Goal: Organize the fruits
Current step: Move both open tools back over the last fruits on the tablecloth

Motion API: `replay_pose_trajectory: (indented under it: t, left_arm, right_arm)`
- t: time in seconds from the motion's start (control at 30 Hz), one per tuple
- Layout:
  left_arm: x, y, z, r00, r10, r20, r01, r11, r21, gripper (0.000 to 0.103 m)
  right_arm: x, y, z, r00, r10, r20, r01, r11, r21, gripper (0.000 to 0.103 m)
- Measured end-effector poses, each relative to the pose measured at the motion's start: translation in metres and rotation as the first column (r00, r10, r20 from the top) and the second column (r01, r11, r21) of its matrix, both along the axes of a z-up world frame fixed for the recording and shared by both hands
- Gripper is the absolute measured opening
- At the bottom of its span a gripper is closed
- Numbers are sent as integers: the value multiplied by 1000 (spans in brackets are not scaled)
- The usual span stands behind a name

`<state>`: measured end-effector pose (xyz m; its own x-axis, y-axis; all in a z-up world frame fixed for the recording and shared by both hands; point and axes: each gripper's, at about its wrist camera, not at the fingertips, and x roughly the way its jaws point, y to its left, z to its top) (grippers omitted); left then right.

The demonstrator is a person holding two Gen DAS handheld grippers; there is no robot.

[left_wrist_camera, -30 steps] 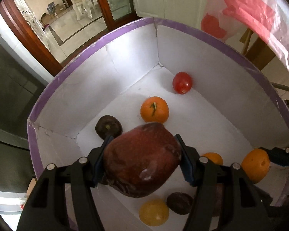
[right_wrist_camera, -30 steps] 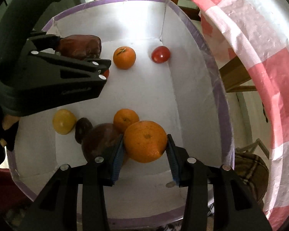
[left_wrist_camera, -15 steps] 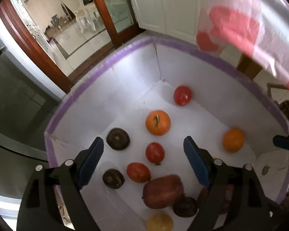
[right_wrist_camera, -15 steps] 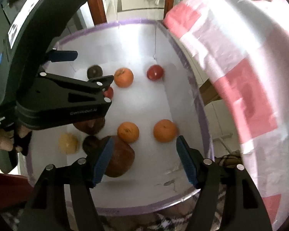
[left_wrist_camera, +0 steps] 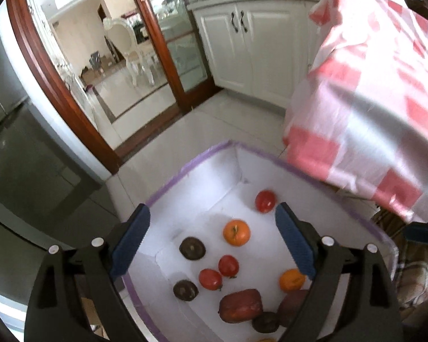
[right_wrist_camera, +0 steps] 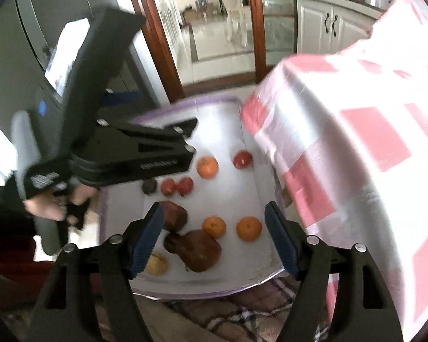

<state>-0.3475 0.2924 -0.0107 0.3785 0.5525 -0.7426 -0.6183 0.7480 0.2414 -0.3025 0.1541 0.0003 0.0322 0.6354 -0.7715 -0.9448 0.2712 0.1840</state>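
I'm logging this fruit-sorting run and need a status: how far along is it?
Done: the fruit lies loose in the white box, including the large dark red fruit and an orange. In hand: nothing; the left gripper and right gripper are both empty above the box, jaws opening. Left: no fruit shows outside the box, so whether more remains I cannot tell.
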Motion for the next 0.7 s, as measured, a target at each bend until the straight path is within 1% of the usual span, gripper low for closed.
replay_pose_trajectory:
  t: [0.13, 0.27, 0.3, 0.37, 0.4, 0.43, 0.5, 0.53, 0.57, 0.63, 0.67, 0.7]
  left_arm:
    - [14, -14, 20, 999, -49, 22, 48, 998, 44, 93]
    - [41, -38, 43, 991, -128, 45, 124, 989, 85, 95]
    - [49, -44, 47, 987, -150, 50, 145, 985, 89, 95]
    - [72, -62, 61, 975, -210, 76, 203, 975, 90, 96]
    - [87, -74, 68, 965, -244, 96, 236, 968, 90, 99]
    - [97, -83, 71, 957, -269, 112, 259, 961, 91, 100]
    - [130, -111, 79, 927, -341, 155, 332, 940, 82, 101]
    - [145, -124, 81, 911, -374, 171, 368, 927, 69, 101]
    - [168, -142, 82, 884, -423, 197, 424, 905, 42, 101]
    - [202, -169, 83, 849, -478, 224, 489, 872, 10, 101]
    - [227, -188, 82, 829, -506, 239, 522, 853, -5, 101]
    - [247, -202, 81, 812, -526, 252, 546, 838, -13, 101]
  right_arm:
    - [13, -32, 30, 999, -45, 18, 42, 993, 112, 77]
    - [36, -75, 56, 986, -156, 56, 142, 970, 196, 77]
    - [44, -88, 63, 978, -196, 70, 177, 960, 216, 79]
    - [64, -114, 74, 952, -289, 103, 257, 934, 249, 81]
    - [74, -129, 79, 936, -335, 111, 297, 917, 265, 82]
    - [85, -140, 81, 918, -380, 116, 338, 900, 275, 83]
    - [115, -172, 87, 864, -491, 112, 445, 848, 290, 84]
    - [126, -185, 88, 841, -530, 106, 483, 825, 293, 84]
    - [143, -202, 87, 807, -583, 93, 536, 791, 295, 84]
    - [171, -230, 82, 745, -665, 58, 626, 726, 286, 85]
    - [191, -253, 79, 690, -723, 32, 690, 671, 271, 85]
    - [201, -265, 76, 661, -750, 17, 721, 641, 263, 85]
